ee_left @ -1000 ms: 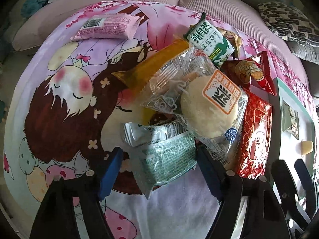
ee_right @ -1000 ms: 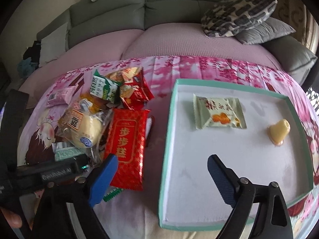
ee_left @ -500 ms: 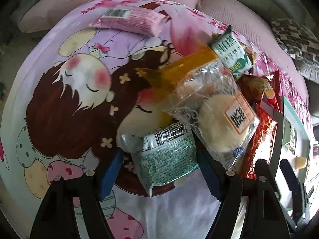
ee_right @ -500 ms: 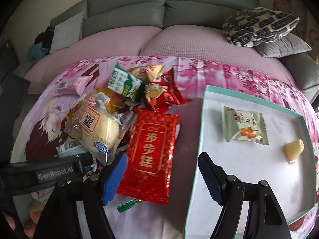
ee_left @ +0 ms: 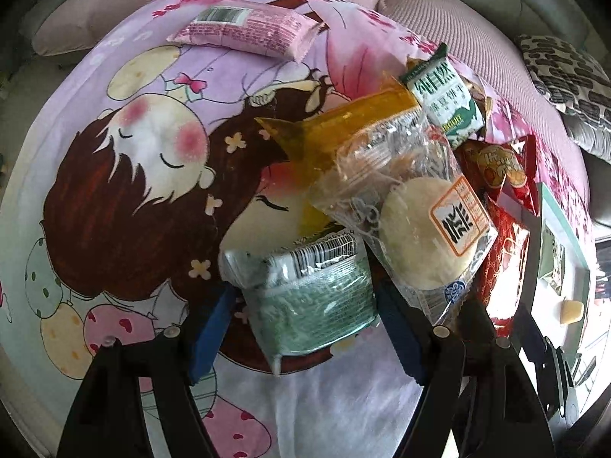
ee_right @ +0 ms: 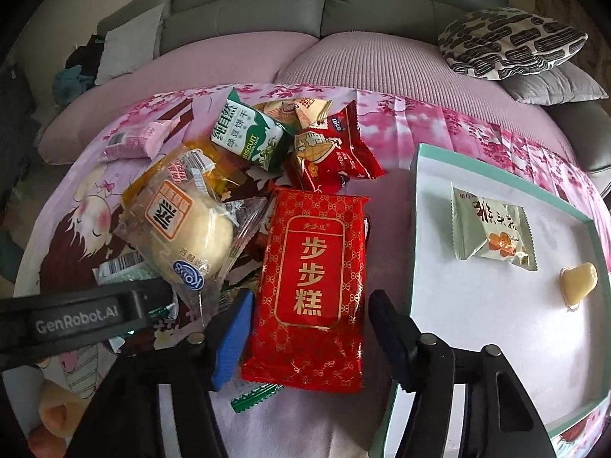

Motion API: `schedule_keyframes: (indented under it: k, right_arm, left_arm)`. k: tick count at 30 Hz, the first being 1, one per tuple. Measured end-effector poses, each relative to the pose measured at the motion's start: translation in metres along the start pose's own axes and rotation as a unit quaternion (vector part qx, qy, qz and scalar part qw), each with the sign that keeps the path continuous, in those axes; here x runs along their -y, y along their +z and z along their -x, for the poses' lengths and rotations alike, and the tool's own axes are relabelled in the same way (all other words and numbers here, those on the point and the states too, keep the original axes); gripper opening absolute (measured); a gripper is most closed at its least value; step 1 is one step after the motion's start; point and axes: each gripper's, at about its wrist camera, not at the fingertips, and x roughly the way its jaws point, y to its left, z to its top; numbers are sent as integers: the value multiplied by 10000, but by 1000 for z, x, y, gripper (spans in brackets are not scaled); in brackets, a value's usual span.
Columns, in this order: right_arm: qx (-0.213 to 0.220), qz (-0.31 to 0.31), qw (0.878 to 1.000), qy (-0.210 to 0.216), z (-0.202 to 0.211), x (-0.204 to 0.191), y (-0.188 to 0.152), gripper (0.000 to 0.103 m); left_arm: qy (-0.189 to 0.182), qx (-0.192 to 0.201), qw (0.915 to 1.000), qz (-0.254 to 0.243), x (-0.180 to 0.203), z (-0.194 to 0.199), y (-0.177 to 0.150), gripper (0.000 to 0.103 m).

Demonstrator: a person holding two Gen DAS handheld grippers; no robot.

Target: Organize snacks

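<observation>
1. Hiding most of the orange packet (ee_left: 343, 122), a clear-wrapped bun (ee_left: 416, 229) lies on top of the snack pile; tucked under the bun's near edge, the green packet's (ee_left: 313, 297) far end with its barcode; small yellow candy (ee_right: 578, 280) too small to identify.
2. Spread over a pink sofa seat (ee_right: 236, 51), a cartoon-print cloth (ee_left: 126, 175); behind, grey cushions (ee_right: 328, 4) and a patterned pillow (ee_right: 511, 42).
3. Lying between the spread jaws of the left gripper (ee_left: 305, 328), green packet, long axis running away from the camera; contact with the pads unclear.
4. Straddling the near end of the red packet (ee_right: 313, 274), right gripper (ee_right: 309, 339), jaws wide, packet's long axis pointing away toward the sofa back, just beside the teal-rimmed tray (ee_right: 416, 198).
</observation>
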Motion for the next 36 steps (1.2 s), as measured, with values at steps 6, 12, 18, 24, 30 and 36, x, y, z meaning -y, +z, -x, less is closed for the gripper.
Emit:
schedule_keyframes:
  k: [6, 12, 18, 24, 30, 36]
  right_arm:
    - [-22, -88, 9999, 56, -1, 3, -1, 60]
    - [-31, -90, 9999, 53, -2, 2, -1, 59]
    - [-16, -179, 9998, 108, 0, 6, -1, 54]
    - [54, -269, 9995, 143, 4, 9, -1, 50]
    - [204, -296, 9992, 160, 15, 11, -2, 50]
    - [351, -401, 9983, 226, 30, 17, -4, 50]
  left_arm:
    - [158, -23, 9998, -86, 12, -8, 2, 77]
    - [284, 32, 9995, -114, 23, -12, 1, 73]
    - [261, 121, 9995, -92, 28, -6, 0, 65]
    - [162, 185, 9997, -30, 19, 12, -8, 63]
    - [83, 355, 9993, 70, 13, 26, -11, 63]
    - [-51, 511, 9986, 153, 1, 51, -14, 63]
